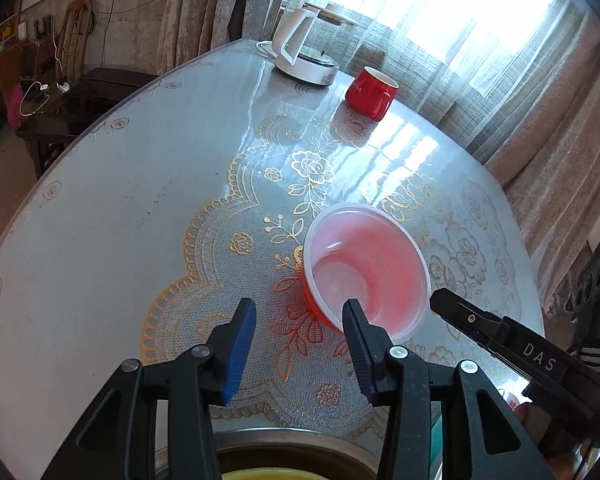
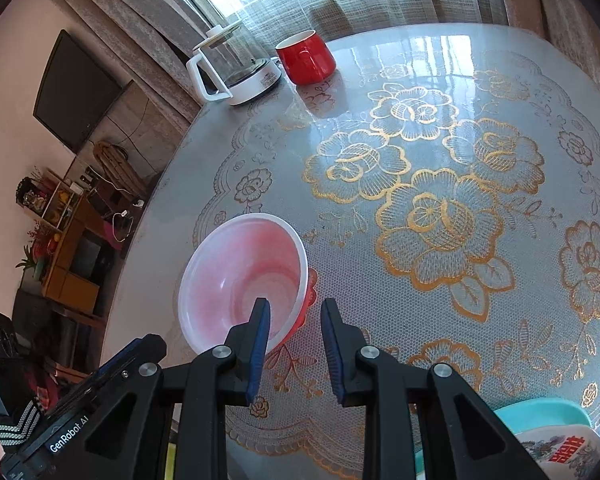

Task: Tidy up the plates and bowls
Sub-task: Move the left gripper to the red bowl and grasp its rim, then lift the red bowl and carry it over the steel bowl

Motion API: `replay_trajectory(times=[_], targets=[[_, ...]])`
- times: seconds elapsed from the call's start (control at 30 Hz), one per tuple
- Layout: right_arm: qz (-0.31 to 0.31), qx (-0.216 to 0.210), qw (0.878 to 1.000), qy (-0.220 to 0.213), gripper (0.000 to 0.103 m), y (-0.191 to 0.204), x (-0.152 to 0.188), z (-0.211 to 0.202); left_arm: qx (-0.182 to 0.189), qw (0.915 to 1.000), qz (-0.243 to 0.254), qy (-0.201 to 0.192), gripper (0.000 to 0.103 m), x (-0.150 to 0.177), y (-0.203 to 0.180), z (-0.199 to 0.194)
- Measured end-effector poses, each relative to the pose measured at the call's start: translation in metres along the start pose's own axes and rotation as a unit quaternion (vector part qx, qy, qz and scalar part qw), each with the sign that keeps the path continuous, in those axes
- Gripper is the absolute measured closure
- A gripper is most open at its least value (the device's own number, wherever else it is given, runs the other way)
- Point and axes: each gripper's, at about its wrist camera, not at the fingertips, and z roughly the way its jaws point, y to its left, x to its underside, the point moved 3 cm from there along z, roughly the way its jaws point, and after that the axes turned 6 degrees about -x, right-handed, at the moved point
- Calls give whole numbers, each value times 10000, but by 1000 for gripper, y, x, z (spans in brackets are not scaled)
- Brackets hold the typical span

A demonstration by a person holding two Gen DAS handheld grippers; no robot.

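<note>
One table: a round table [image 2: 480,80] under a glossy clear cover with gold flower print carries everything in view.
Kettle: a glass kettle [image 2: 236,68] with a white handle stands at the far edge, just beside a red mug [image 2: 306,58].
Bowl: the red bowl [image 1: 366,276] with a pale pink inside sits upright on the table, near the middle of the near side, well apart from the mug.
Near-edge dishes: a teal plate [image 2: 540,412] under a printed dish [image 2: 560,448] at the right wrist view's lower right.
Right gripper [image 2: 295,308]: jaws apart, astride the bowl's near rim, one finger over its inside, one outside.
Left gripper [image 1: 300,310]: jaws wide apart, holding nothing; its right finger overlaps the bowl's near wall, contact unclear.
</note>
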Motion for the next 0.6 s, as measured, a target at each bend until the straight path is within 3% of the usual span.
replay_trajectory(times=[0.1,0.17,0.23,0.3,0.43,0.6], targets=[[2,15,10000,32,77,0,-2,7,54,9996,-64,274,60,-2,-3,15],[-24,46,10000,72,77,0,-2,12,60,9991,-99,409,67,-3,-5,23],[-79,75,9999,92,78,1,-2,16,51,9988,-82,474,86,-4,-9,29],[-207,98,9997,115,86,3,-1,19,50,9987,-30,508,91,-3,-14,33],[-444,293,9985,118,91,6,3,16,95,9989,61,461,91,1,-18,30],[-448,132,9988,149,91,5,6,-2,222,9983,164,510,91,8,-20,17]])
